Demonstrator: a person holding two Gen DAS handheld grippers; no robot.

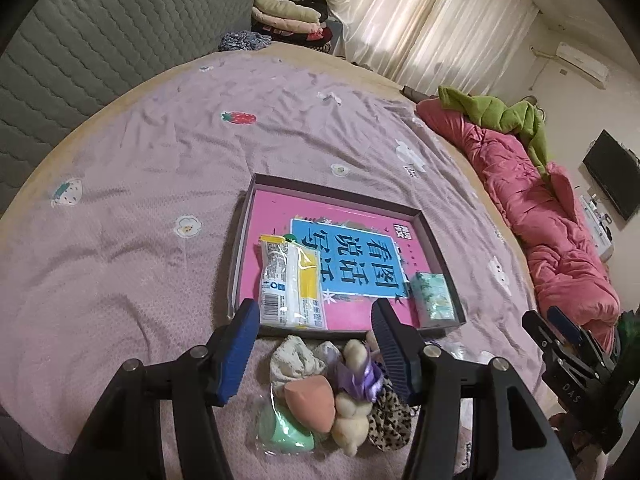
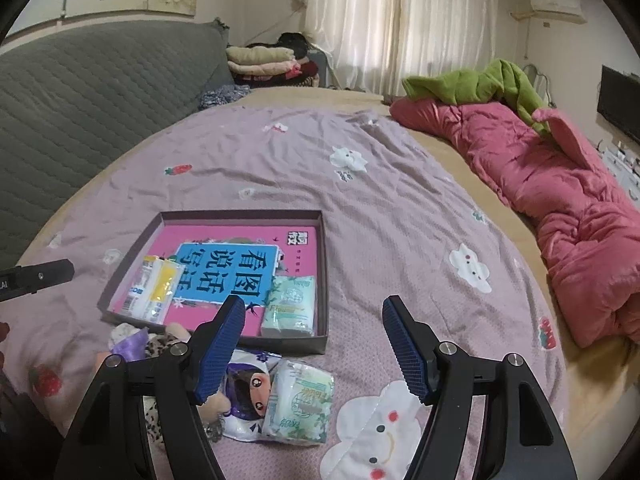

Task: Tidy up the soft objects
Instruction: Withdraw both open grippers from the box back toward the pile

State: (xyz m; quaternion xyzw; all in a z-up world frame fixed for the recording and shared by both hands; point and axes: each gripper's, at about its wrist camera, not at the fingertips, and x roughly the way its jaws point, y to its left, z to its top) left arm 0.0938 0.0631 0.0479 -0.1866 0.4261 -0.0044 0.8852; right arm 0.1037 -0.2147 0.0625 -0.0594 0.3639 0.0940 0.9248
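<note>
Hiding part of the soft pile [image 1: 340, 392] before the tray [image 1: 240, 248], the left gripper [image 1: 316, 344] and right gripper [image 2: 314, 344] hung wide open, empty, touching nothing.

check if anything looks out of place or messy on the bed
Yes: the soft toys lie jumbled outside the tray, and one tissue pack sits on the bedsheet beside it.
</note>
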